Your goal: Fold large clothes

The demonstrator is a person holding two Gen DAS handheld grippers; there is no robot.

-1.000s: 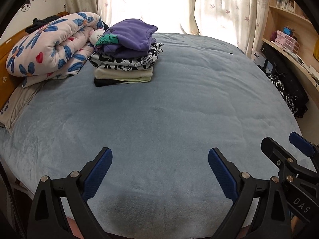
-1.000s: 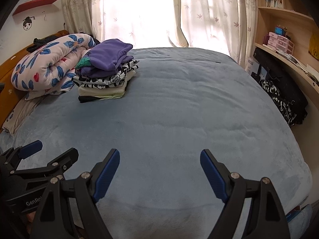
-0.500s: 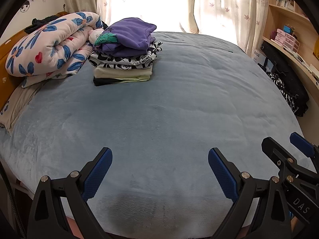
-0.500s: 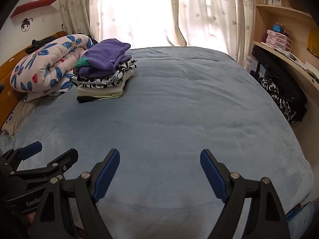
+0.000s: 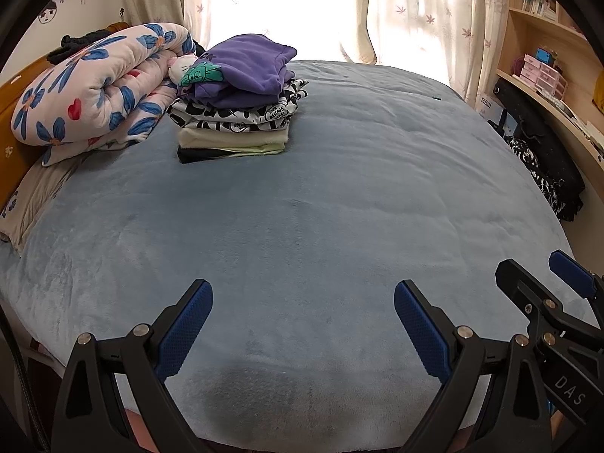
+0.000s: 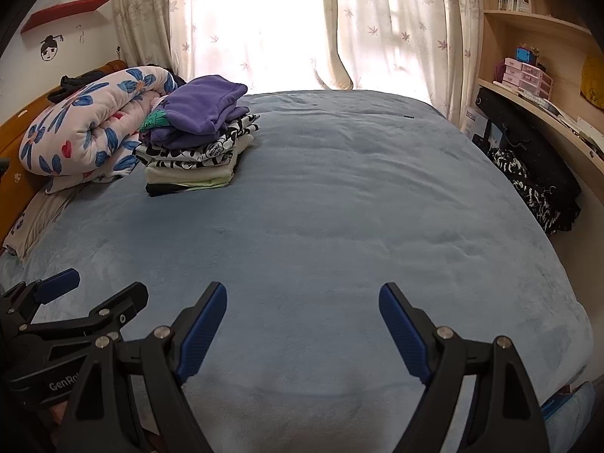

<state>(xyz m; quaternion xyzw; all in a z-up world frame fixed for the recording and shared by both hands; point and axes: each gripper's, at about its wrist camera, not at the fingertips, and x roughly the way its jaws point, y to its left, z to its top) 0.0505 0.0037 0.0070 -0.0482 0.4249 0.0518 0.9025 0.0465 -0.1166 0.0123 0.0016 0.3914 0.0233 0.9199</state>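
Note:
A stack of folded clothes (image 5: pixel 236 113), with a purple top uppermost over black-and-white and cream pieces, lies at the far left of the grey-blue bed (image 5: pixel 321 207); it also shows in the right wrist view (image 6: pixel 196 143). My left gripper (image 5: pixel 302 321) is open and empty above the bed's near edge. My right gripper (image 6: pixel 302 321) is open and empty beside it, and also shows at the right of the left wrist view (image 5: pixel 540 283). The left gripper shows at the left of the right wrist view (image 6: pixel 94 294).
A rolled floral quilt (image 5: pixel 94 90) lies against the headboard, left of the stack. Dark clothes (image 5: pixel 543 166) hang off the right side under a curved wooden shelf (image 5: pixel 547 98). Curtains (image 6: pixel 302 26) cover the window behind the bed.
Both views have tilted slightly downward. The grippers stay open and the stack has not moved.

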